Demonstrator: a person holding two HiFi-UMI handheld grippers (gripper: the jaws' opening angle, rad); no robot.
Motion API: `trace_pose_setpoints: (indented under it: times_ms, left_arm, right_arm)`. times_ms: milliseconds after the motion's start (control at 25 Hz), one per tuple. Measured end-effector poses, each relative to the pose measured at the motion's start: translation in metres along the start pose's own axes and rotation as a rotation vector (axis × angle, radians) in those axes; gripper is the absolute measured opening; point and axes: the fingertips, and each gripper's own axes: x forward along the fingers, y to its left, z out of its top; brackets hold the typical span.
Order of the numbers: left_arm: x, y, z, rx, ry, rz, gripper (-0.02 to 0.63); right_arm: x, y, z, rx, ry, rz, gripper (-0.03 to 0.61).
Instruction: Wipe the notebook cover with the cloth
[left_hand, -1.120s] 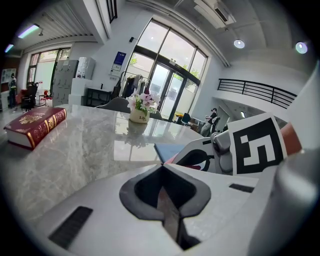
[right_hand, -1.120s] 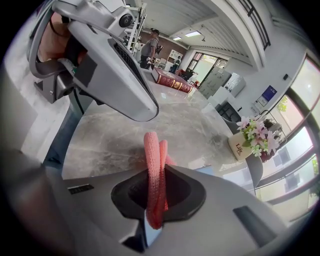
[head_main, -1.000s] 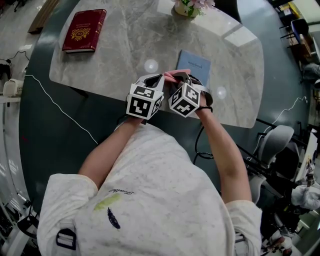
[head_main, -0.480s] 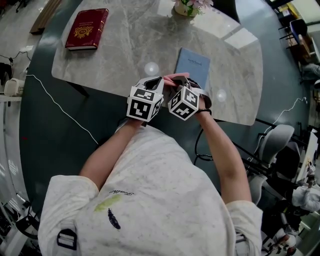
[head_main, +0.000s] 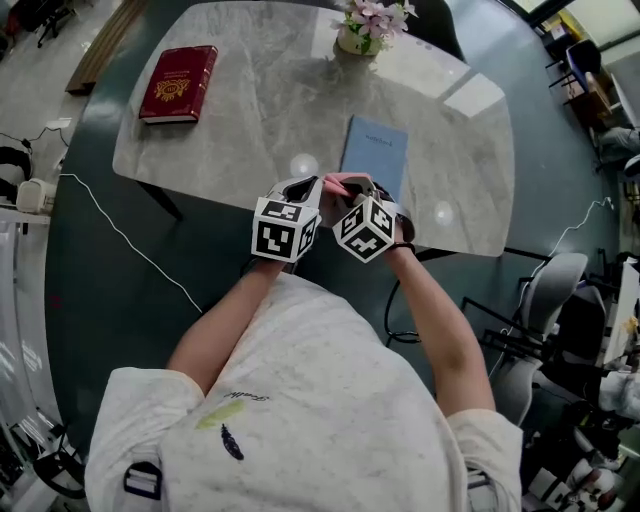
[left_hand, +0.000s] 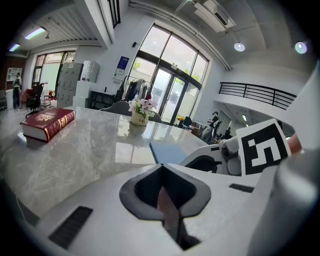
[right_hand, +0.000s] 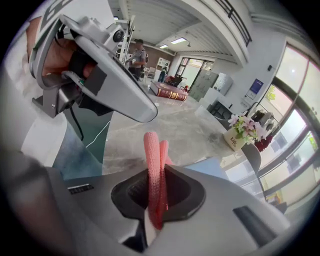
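Pinching the pink knitted cloth (right_hand: 152, 165), the right gripper (right_hand: 153, 215) is hovering just below the pale blue notebook (head_main: 374, 155) at centre frame; the left gripper (left_hand: 167, 210) is sitting closed, empty. Wiping is probably pending: the cloth needs lowering onto the cover.

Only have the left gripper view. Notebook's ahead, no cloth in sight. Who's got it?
Observer: The right gripper. Its jaws are shut on a pink cloth, a folded strip sticking out past them.
Operator: Touching the notebook?
Observer: The head view puts the cloth by the notebook's near left corner. I can't tell whether they touch.
Operator: Where are we over the table?
Observer: At the table's near edge, with the left gripper close beside the right one.
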Motion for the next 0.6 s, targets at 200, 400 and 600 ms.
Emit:
trace_pose_setpoints:
  times_ms: [200, 400, 600]
  left_arm:
    - [-0.008, -0.017, 0.014, 0.027, -0.016, -0.013, 0.006]
    - [-0.019, -0.035, 0.035, 0.058, -0.030, -0.014, 0.006]
    - [-0.029, -0.054, 0.057, 0.101, -0.056, -0.025, 0.006]
  right_arm:
    - [-0.030, -0.013, 0.008, 0.117, -0.084, -0.053, 0.015]
    - [-0.067, -0.027, 0.018, 0.226, -0.180, -0.114, 0.015]
    - [-0.107, -0.048, 0.030, 0.367, -0.294, -0.184, 0.015]
